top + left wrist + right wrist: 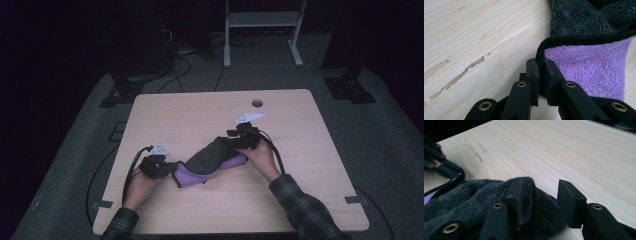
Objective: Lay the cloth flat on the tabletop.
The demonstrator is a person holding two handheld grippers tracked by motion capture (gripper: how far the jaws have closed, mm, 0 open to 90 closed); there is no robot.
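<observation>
High view, left tongs pinching fleece cloth's black hem – right tongs parted, cloth between – wooden table

Your cloth is fluffy fleece, purple on one face and dark grey on the other, with a black knit hem. Your table is pale matt wood, scuffed. Your grippers' jaws are matt black with brass rivets.

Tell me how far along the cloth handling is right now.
Early stage, as far as the pictures show. Done: the left gripper is clamped on the black-trimmed edge of the fleece cloth, where its purple side shows. In hand: the right gripper has its jaws apart around the dark grey end, not closed on it. Left: the cloth is bunched on the table, neither spread flat nor neatly folded.
</observation>
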